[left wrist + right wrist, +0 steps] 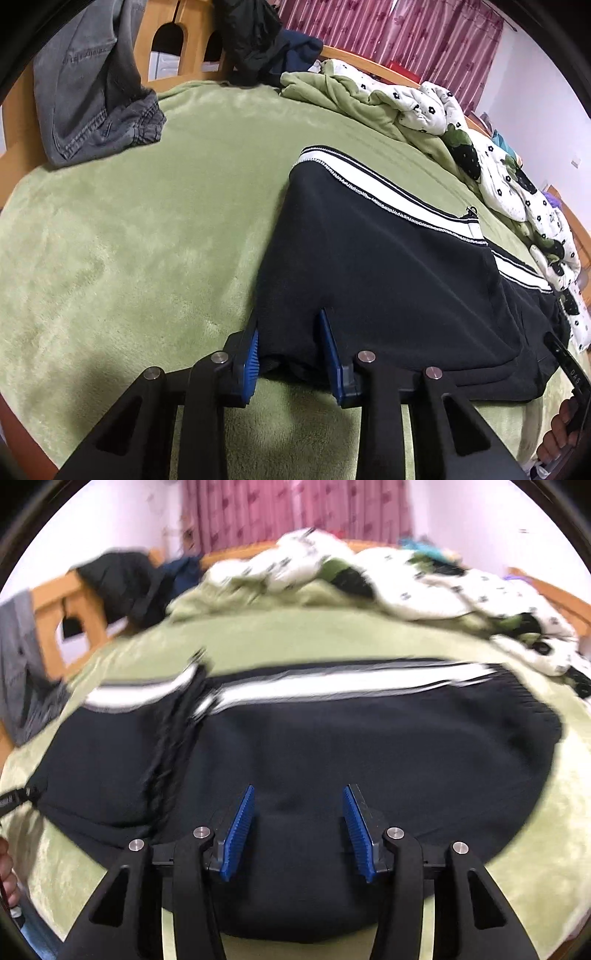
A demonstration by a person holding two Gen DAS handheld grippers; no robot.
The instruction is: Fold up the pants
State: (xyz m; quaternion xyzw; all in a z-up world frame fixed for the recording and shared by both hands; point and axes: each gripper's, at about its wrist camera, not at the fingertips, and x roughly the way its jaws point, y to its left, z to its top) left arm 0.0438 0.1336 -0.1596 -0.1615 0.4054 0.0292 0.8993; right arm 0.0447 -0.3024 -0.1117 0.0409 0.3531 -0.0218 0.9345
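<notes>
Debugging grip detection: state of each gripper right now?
Left gripper: closed on the near edge of the black pants.
Right gripper: open above the pants, holding nothing.

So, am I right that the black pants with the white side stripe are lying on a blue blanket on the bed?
Not quite: the blanket is green, not blue, as the left wrist view shows. The black pants with the white side stripe do lie on it on the bed.
</notes>
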